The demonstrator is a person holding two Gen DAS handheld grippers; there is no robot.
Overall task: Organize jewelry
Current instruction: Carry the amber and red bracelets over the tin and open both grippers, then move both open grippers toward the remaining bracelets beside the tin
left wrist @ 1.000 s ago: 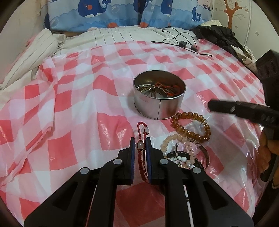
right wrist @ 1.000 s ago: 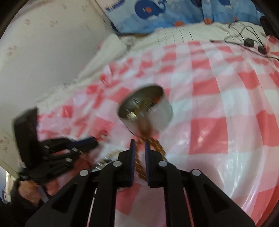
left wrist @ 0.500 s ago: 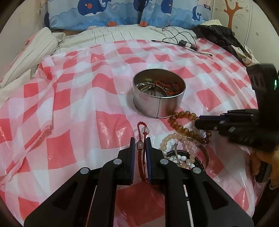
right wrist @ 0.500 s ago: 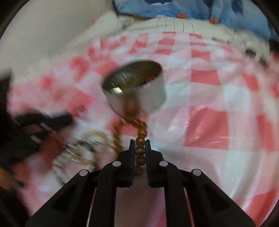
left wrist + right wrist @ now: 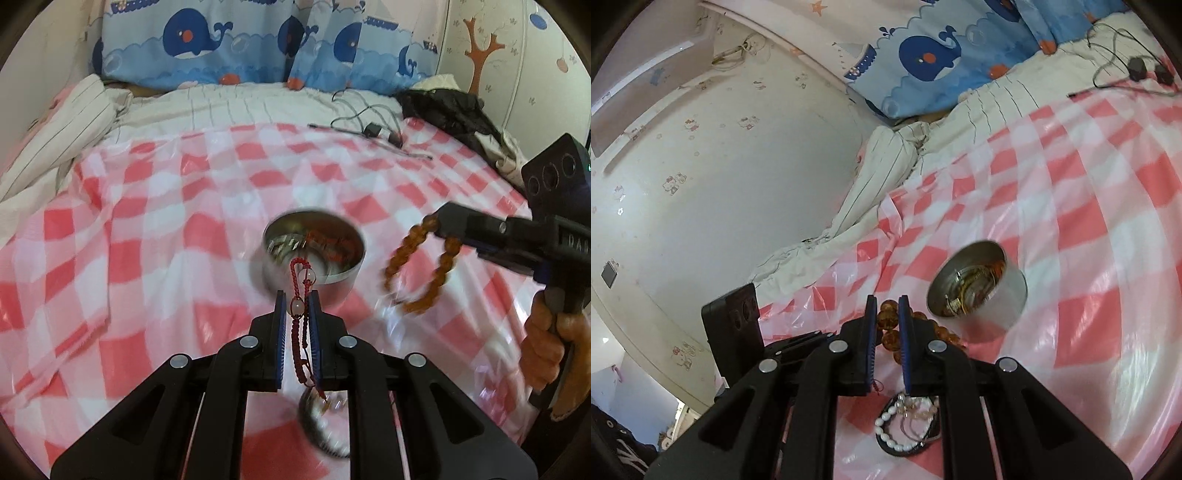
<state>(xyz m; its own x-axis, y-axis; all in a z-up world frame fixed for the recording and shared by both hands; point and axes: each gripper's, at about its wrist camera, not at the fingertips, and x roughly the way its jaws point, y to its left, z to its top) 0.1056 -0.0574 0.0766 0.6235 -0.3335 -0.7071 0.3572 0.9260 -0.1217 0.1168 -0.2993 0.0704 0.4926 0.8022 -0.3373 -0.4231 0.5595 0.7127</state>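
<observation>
- Pearl strands and bangles (image 5: 908, 424) lie heaped on the checked cloth (image 5: 147, 229) nearest us, not yet sorted.
- Above them we have raised both catches off the cloth within the last second: our left gripper (image 5: 297, 314) clenches the red cord bracelet (image 5: 300, 295); our right gripper (image 5: 887, 325) pinches the amber bead bracelet (image 5: 417, 273), now dangling.
- Beyond, the round tin (image 5: 314, 254) already holds jewelry, so both drops look imminent.
</observation>
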